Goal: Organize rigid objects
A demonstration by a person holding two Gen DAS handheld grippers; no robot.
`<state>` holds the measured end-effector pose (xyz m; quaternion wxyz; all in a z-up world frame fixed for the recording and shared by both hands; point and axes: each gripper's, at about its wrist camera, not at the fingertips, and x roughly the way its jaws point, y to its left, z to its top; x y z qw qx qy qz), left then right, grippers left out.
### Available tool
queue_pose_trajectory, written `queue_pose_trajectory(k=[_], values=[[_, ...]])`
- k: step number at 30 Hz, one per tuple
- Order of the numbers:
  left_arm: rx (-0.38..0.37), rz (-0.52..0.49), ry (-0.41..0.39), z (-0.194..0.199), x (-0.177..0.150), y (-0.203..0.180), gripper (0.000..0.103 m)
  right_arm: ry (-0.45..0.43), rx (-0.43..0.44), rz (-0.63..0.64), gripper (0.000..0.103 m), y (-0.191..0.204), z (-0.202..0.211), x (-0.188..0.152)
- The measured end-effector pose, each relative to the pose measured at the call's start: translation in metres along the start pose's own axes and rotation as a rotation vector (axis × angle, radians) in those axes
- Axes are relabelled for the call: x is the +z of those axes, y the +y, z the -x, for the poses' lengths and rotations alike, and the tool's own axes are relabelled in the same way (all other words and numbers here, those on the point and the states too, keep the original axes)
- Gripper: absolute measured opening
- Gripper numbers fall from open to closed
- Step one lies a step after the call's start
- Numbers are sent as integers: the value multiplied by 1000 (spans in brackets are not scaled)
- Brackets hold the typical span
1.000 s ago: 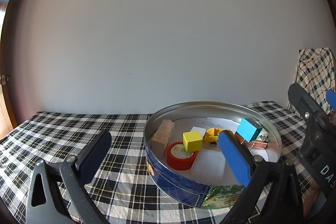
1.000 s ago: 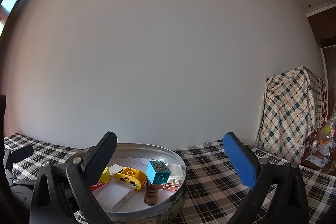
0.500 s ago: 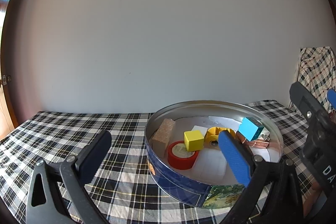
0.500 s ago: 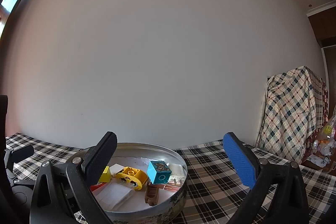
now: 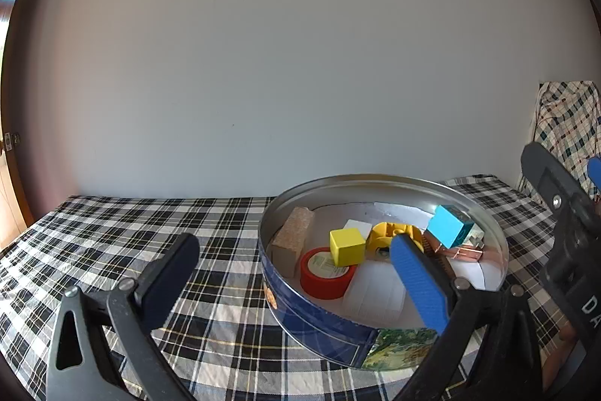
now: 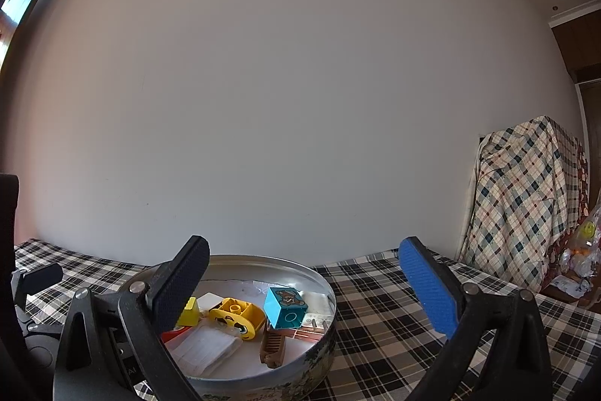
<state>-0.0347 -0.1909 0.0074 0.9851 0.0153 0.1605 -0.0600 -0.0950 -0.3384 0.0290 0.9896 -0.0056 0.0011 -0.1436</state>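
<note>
Reaching in, your wide-open, empty left gripper (image 5: 293,273) and right gripper (image 6: 304,284) could topple the tilted cyan block (image 5: 449,231) inside the tin (image 5: 319,316).

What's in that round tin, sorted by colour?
Yellow: 2, cube, rounded face brick
Blue: 1, bear block
Red: 1, tape roll
Tan or brown: 2, block, comb
Total: 6, papers and copper clips aside

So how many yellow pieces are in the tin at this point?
2. A plain yellow cube rests on the red tape roll, left of centre. A rounded yellow toy brick with a face lies beside it, mid-tin. Others may be hidden underneath.
</note>
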Motion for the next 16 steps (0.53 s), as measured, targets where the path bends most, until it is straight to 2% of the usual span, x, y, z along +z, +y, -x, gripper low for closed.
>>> queue_pose_trajectory(k=[13,16], values=[[-56,-8,16,-2,0,-5,103,7,-1,-1,102,0,-2,-2],[-41,-5,24,-4,0,-5,103,6,-10,-3,102,0,-2,-3]])
